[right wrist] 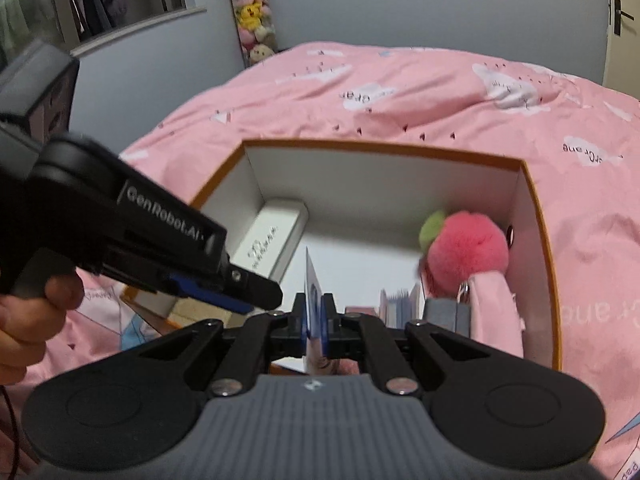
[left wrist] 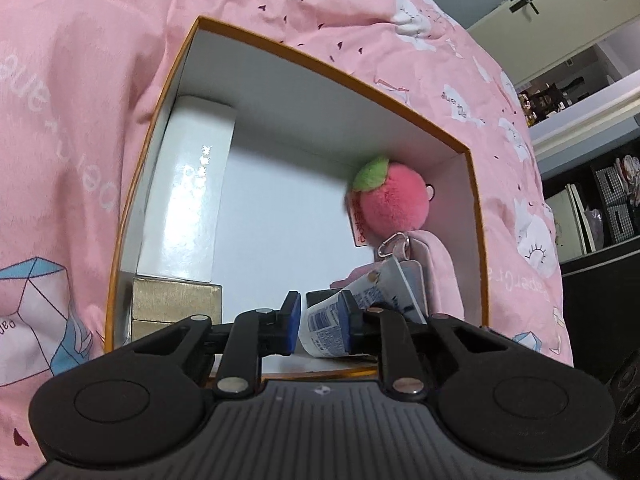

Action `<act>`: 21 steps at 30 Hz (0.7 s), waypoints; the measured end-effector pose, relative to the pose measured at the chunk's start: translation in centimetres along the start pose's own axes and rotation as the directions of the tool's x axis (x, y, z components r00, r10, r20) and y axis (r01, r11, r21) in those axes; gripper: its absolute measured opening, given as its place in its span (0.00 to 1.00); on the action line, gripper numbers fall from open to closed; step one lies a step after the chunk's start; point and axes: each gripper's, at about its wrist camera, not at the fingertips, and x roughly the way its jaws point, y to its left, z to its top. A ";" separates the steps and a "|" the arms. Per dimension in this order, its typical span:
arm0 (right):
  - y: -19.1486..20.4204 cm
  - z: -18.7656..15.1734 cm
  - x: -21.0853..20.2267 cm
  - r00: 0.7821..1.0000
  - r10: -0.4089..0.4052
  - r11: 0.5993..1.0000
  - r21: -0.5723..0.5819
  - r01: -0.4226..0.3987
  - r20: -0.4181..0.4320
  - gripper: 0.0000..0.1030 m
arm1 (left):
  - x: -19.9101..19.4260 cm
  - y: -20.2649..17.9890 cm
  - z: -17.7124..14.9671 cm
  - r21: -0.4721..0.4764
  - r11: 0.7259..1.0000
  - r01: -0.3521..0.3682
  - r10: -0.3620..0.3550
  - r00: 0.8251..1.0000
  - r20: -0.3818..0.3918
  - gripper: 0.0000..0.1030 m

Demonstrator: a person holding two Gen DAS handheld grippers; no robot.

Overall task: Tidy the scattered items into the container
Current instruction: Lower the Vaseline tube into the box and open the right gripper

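On the pink bed (right wrist: 400, 92) sits the orange-rimmed box (right wrist: 384, 148). Above it, the right claw (right wrist: 315, 320) pinches a thin card (right wrist: 313, 280) upright. The left claw (left wrist: 320, 320) stands narrow above the white tube (left wrist: 326, 330), gripping nothing I can see.

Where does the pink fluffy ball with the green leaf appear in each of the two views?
Left wrist view: the pink fluffy ball sits right of centre, in the far right corner of the box.
Right wrist view: right of centre, same corner.
Shared landmark: the box's orange rim.
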 end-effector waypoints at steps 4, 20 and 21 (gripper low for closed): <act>0.3 -0.4 0.7 0.999 -0.010 1.000 -0.009 0.010 -0.032 0.06 | 0.4 0.3 0.0 -0.011 1.000 -0.003 0.003 1.000 -0.009 0.22; -2.6 0.5 -3.8 0.998 -0.037 0.999 0.030 0.036 0.054 0.11 | 1.2 -0.2 -0.6 0.012 1.000 -0.029 0.029 0.999 -0.026 0.22; -3.4 0.6 -3.7 0.997 -0.061 0.997 0.040 0.059 0.048 0.11 | 1.3 -0.2 -0.6 0.014 0.999 -0.031 0.031 0.999 -0.028 0.22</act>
